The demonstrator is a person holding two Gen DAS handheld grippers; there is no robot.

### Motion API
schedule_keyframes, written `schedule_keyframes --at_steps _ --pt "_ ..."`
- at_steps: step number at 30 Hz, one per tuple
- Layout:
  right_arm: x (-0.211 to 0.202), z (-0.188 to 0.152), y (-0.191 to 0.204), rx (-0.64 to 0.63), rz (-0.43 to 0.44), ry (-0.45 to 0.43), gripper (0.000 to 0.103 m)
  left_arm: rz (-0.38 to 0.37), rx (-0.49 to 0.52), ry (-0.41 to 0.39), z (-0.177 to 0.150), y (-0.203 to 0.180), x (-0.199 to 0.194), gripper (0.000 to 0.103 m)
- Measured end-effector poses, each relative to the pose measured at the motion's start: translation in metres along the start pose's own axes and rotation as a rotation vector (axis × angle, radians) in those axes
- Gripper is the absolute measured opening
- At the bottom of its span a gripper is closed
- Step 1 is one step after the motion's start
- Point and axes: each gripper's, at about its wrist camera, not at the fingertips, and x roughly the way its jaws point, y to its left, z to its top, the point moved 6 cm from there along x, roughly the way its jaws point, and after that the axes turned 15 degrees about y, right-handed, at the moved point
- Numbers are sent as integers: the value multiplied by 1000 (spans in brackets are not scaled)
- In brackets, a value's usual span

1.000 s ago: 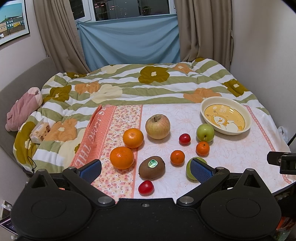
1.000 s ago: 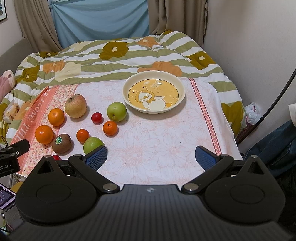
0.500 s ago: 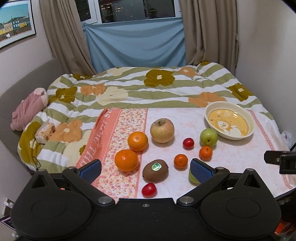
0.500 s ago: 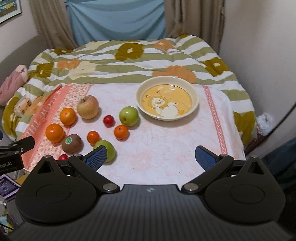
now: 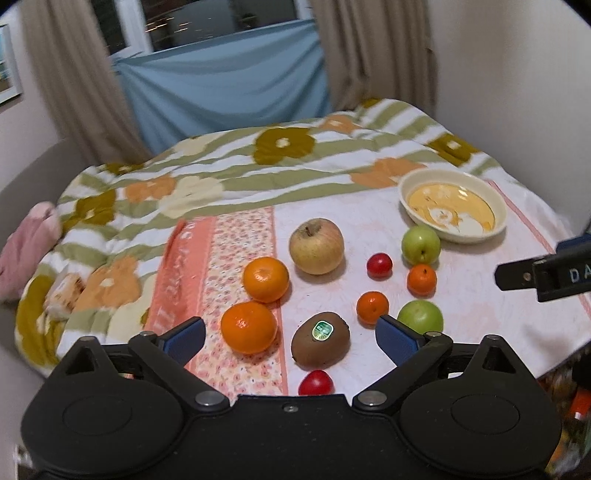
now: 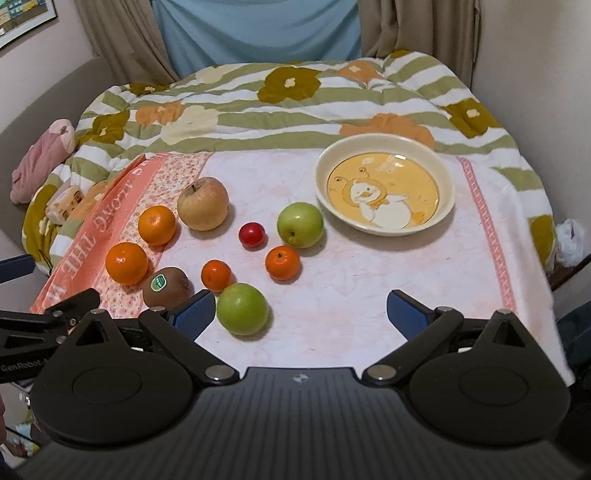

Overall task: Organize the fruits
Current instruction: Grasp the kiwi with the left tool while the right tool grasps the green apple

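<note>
Several fruits lie on the pink cloth (image 6: 351,295): a yellowish apple (image 5: 316,251), two large oranges (image 5: 266,279), a stickered kiwi (image 5: 320,345), two small tangerines (image 5: 372,307), two red tomatoes (image 5: 379,265) and two green apples (image 6: 242,314). A cream bear bowl (image 6: 323,177) stands empty at the back right. My left gripper (image 5: 290,338) hovers over the near fruits with its jaws wide and closing. The kiwi and one orange (image 5: 248,327) show between its fingers, untouched. My right gripper (image 6: 301,314) is open over bare cloth, its left finger beside the near green apple.
The cloth lies on a flowered green-striped quilt (image 6: 295,103). A pink soft toy (image 6: 40,158) and a small packet (image 6: 66,201) lie at the left edge. A wall (image 6: 535,74) stands close on the right, curtains and a blue sheet (image 6: 258,29) behind.
Both grippers have come lower and closer to the fruits. The left view has rolled slightly and blurred. No fruit has moved.
</note>
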Motion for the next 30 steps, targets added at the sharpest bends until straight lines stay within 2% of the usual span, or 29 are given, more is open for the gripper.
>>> schedule_keyframes --at_steps 8,15,26,30 --pt "52 -4 28 55 -13 68 103 -73 238 -4 6 -2 45 92" --pt "79 -1 33 120 -19 95 103 -134 421 13 9 -18 79 86" --pt "109 2 41 165 -29 130 102 -167 544 96 -1 -26 119 83" --pt "117 2 43 171 -31 137 102 -171 572 119 -4 -27 128 75"
